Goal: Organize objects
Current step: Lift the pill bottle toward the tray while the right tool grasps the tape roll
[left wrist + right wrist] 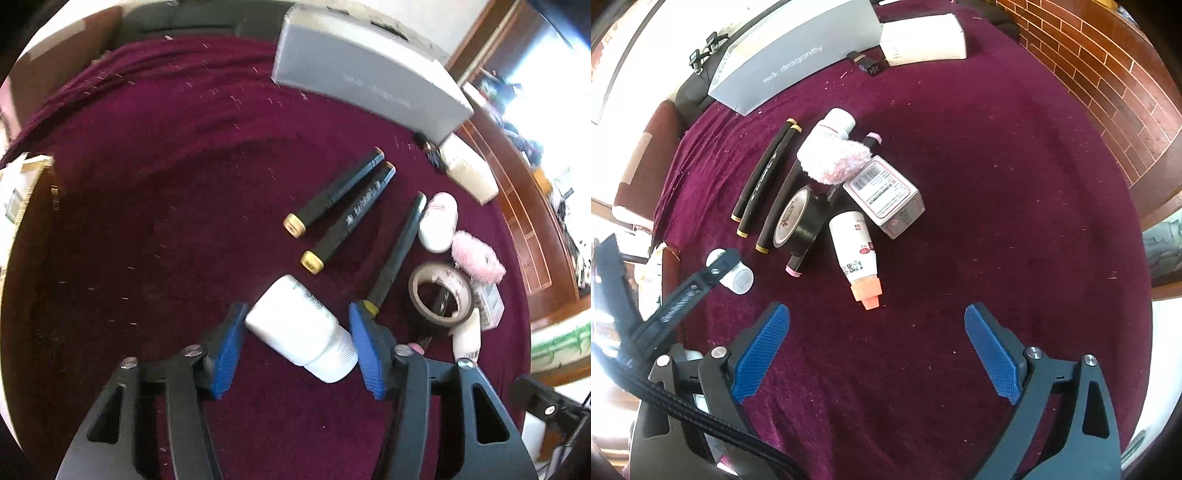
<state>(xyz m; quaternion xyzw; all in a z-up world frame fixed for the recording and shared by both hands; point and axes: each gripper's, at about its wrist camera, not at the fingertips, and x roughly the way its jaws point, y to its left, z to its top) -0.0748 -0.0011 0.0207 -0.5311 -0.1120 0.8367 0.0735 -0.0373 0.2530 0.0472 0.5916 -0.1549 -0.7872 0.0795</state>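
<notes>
Left wrist view: your left gripper (297, 334) straddles a white bottle (301, 332) lying on the maroon cloth (147, 221). The left blue pad touches the bottle's base, while the right pad stands just beside its cap end; whether it presses there you cannot tell. At 12 o'clock from the bottle lie 2 black markers (340, 199) with yellow ends, side by side. A 3rd marker (397, 254) lies at 1 o'clock, and a roll of tape (441, 295) at 3 o'clock. A grey box (369, 74) stands at the far edge of the cloth.

Right wrist view: your right gripper (877, 354) hangs over bare cloth, fingers spread wide, nothing between them. At 12 o'clock from it lies an orange-capped bottle (857, 254), touching a small carton (884, 195). The white bottle sits at 10 o'clock, between your left gripper's fingers.
</notes>
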